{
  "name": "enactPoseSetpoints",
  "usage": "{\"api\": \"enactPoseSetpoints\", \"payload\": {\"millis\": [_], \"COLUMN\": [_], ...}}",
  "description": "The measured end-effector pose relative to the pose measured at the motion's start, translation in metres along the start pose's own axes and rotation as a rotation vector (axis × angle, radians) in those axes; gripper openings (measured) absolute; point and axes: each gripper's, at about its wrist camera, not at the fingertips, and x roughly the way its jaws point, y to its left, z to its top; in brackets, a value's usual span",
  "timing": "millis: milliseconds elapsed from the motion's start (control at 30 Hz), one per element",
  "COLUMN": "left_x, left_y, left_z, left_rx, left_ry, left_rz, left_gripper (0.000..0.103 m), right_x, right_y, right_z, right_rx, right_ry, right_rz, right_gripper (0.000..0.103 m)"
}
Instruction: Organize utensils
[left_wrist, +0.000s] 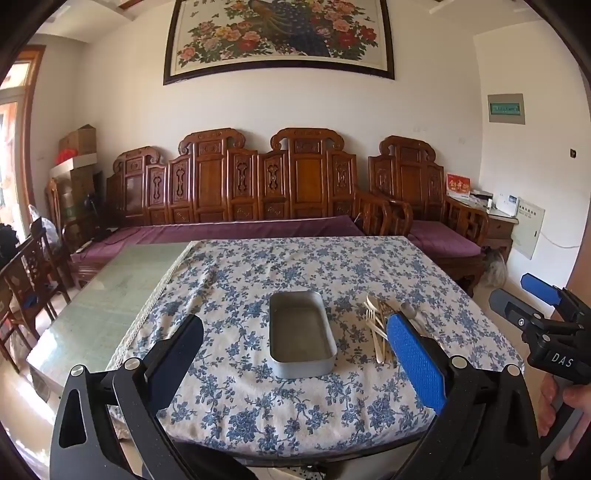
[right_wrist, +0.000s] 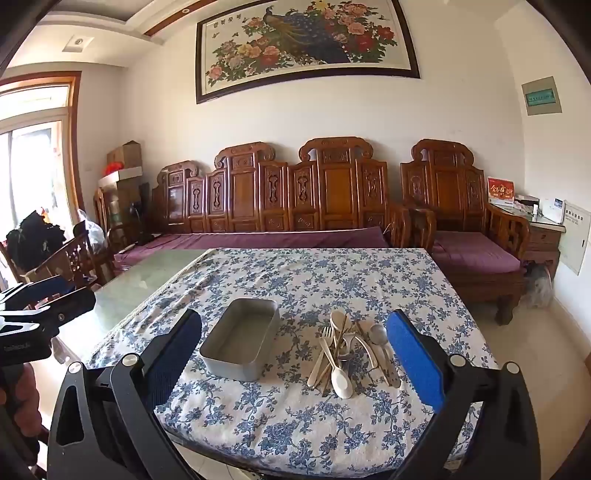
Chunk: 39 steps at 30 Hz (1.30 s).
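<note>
On the worktop (right_wrist: 332, 424), over a blue-flowered cloth (left_wrist: 295, 406), an empty grey metal tin (left_wrist: 301, 334) sits just left of a loose pile of utensils (right_wrist: 345, 350) — pale forks, spoons and a metal spoon lying crossed over one another. Both grippers hover off the near edge, touching nothing: the left gripper (left_wrist: 295, 365) has its jaws wide apart framing the tin, and the right gripper (right_wrist: 295, 358) is likewise spread, with tin and pile between its fingers.

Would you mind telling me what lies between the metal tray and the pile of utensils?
Nothing: only bare floral tablecloth separates the metal tray from the utensil pile, clearest in the right wrist view.
</note>
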Motion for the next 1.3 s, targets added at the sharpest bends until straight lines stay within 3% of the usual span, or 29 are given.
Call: {"api": "enactPoseSetpoints", "payload": {"millis": [1300], "left_x": [-0.0073], "left_y": [0.0005], "left_z": [0.0019], "left_rx": [-0.006], "left_ry": [-0.019], "left_rz": [-0.010], "left_gripper": [0.097], "right_x": [-0.0005], "right_y": [-0.0013], "right_z": [0.0009], "right_rx": [0.002], "right_ry": [-0.003], "right_rz": [0.002], "right_gripper": [0.101]}}
